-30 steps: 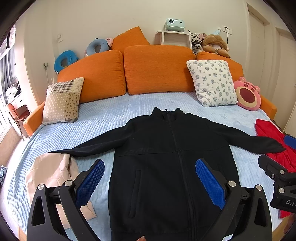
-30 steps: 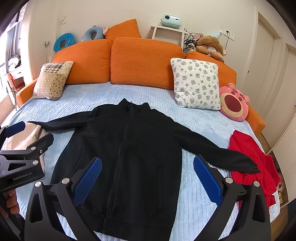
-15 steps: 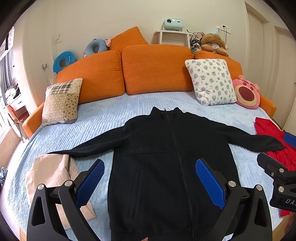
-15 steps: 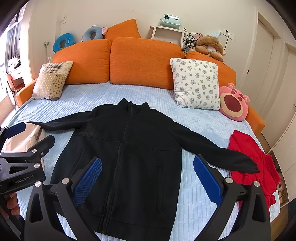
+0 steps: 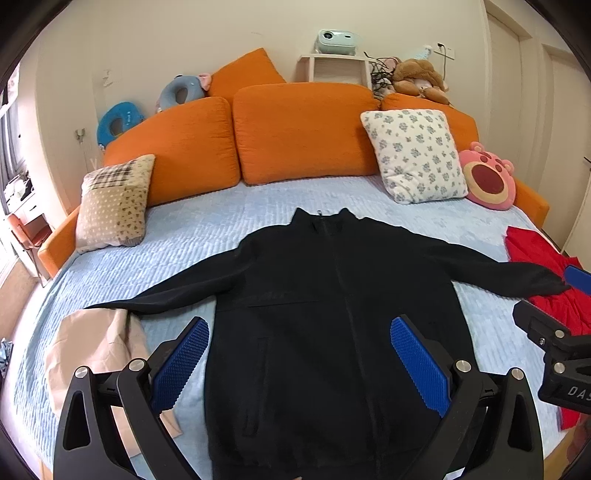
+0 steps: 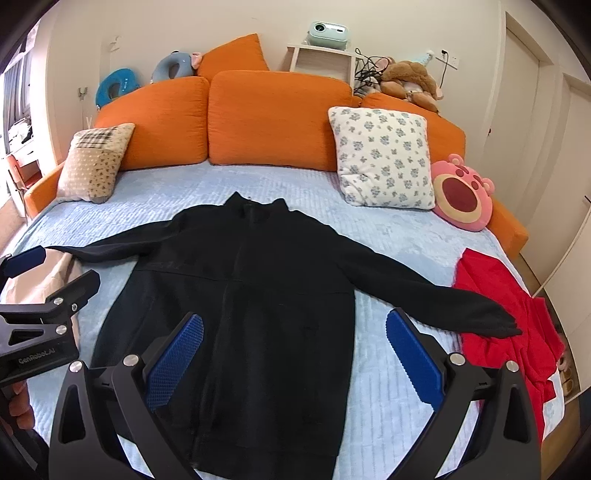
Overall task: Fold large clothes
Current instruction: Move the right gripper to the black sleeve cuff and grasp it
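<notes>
We judge the folding not yet begun: the black zip-up jacket [image 5: 332, 314] lies flat and face up across the middle of the bed [image 5: 240, 221], collar toward the orange cushions [image 5: 303, 133], both sleeves spread toward the side edges. Our left gripper [image 5: 295, 365] and right gripper [image 6: 291, 358] hover above its hem, jaws wide apart, holding nothing. We read "GenRobot.AI" on the left gripper's body in the right view, and "DAS" on the right's.

Cream walls [image 5: 258, 33], orange cushions [image 5: 303, 133], blue bed [image 5: 221, 221]
</notes>
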A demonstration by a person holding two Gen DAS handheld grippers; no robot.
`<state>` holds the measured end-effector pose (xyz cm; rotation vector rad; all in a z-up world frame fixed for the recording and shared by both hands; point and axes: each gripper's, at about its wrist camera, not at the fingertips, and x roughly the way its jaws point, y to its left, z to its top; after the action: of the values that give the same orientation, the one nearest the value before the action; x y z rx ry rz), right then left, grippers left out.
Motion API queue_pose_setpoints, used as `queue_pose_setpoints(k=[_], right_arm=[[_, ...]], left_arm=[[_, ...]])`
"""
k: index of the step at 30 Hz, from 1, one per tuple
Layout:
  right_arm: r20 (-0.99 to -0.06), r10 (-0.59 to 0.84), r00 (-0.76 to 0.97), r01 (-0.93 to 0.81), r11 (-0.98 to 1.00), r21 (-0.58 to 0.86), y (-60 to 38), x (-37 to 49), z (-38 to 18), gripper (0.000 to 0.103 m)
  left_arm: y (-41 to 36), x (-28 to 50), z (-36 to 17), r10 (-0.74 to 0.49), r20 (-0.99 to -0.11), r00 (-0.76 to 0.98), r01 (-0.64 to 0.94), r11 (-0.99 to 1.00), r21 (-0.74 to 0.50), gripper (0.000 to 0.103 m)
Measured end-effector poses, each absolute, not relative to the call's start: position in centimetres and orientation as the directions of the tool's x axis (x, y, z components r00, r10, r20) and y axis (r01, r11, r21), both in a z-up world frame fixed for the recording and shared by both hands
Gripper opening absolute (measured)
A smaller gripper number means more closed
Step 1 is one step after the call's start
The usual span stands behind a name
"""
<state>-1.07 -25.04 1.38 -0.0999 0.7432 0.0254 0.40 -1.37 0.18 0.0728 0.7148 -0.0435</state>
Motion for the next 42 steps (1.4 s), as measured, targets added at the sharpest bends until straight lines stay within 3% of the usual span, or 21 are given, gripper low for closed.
queue_pose_setpoints(k=[18, 34, 35, 39, 42], right_arm=[[-0.693, -0.121, 0.711, 0.142, 0.99, -0.027, -40.8, 1.9, -5.8, 0.098], [-0.712, -0.274, 0.647, 0.313, 0.946, -0.079, -57.2, 6.1, -12.7, 0.098], [-0.721, -0.279, 0.634, 0.326, 0.942, -0.078, -58.5, 6.6, -13.1, 0.098], [-0.745, -0.297, 0.597, 0.4, 0.916, -0.044, -63.3, 7.6, -13.6, 0.098], [-0.757, -0.307, 0.577, 0.447, 0.894, -0.022, -66.6, 8.1, -13.4, 0.098]], left_arm=[[-17.4, 9.6, -7.2, -0.215, -0.669, 0.711, 0.282, 0.959, -0.008, 0.1], [-29.5, 21.5, -17.5, -0.202, -0.72, 0.664, 0.286, 0.958, -0.005, 0.099], [-29.7, 21.8, -17.9, -0.207, -0.727, 0.655, 0.286, 0.958, -0.015, 0.094], [-30.7, 23.2, -20.8, -0.22, -0.803, 0.554, 0.314, 0.948, -0.043, 0.048], [-30.7, 23.5, -22.9, -0.197, -0.827, 0.527, 0.306, 0.952, -0.032, 0.044]])
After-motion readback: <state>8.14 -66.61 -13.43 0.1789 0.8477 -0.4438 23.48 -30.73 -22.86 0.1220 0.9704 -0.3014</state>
